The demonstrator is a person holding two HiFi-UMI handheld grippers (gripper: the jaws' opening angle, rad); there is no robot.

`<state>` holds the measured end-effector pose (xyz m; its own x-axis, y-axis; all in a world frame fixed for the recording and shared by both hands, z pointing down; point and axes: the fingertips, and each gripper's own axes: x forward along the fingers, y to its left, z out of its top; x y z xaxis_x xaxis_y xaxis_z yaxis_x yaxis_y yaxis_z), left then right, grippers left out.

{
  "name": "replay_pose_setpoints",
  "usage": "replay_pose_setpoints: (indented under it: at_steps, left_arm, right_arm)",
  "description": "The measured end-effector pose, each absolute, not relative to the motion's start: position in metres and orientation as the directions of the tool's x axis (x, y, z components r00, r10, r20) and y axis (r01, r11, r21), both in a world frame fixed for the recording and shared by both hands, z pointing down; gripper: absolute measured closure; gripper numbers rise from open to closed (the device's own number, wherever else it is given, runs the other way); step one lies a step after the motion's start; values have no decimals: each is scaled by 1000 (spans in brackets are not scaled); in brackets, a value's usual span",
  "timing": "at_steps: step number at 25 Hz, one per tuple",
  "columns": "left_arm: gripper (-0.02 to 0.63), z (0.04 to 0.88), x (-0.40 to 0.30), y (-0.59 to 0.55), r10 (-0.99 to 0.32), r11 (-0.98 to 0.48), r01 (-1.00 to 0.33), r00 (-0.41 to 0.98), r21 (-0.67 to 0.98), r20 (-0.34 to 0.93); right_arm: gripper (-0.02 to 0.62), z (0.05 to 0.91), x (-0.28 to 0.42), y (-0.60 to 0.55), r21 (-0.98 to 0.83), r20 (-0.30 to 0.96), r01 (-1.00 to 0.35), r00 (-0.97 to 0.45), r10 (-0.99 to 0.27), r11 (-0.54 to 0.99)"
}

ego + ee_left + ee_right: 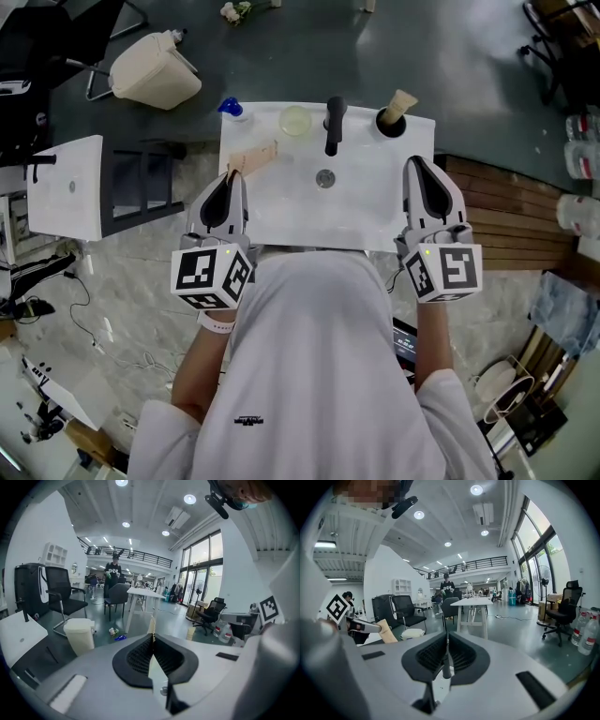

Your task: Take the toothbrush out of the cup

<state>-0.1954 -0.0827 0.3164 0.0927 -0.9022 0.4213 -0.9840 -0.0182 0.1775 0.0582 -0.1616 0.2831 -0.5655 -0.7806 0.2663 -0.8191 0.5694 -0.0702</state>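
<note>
Extraction looks done: the toothbrush (255,157) is clamped in your left tool (232,174), well apart from the beige cup (400,103) at the bench's (366,202) far right. Your right tool (417,164) is clenched empty. Only set-down may remain.

Glossy white sink (281,211), matt black tap (334,127), pale wooden-looking toothbrush (255,159).

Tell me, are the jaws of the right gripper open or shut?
Shut: in its own view, the right gripper has both jaws pressed together at the tips.
</note>
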Motion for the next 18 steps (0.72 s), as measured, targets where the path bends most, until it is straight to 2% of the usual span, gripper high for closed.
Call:
replay_pose_setpoints:
  at_steps: [8, 9, 11, 12, 18]
  left_arm:
    - [600, 340, -176, -93, -872, -1, -984, 90, 180, 481]
    - [600, 342, -173, -95, -868, 0, -984, 89, 179, 488]
    - [600, 346, -167, -99, -860, 4, -985, 86, 175, 503]
    - [600, 349, -164, -101, -855, 6, -985, 84, 173, 511]
    - [600, 367, -156, -111, -826, 37, -987, 59, 158, 560]
  right_arm:
    - [584, 307, 68, -201, -88, 293, -809, -579, -761, 582]
    - [576, 311, 70, -207, -89, 299, -805, -583, -755, 586]
    - [504, 319, 72, -218, -92, 312, -797, -592, -743, 596]
    - [492, 323, 75, -224, -92, 319, -795, -595, -738, 600]
    - [479, 350, 82, -261, -76, 358, -782, -601, -715, 619]
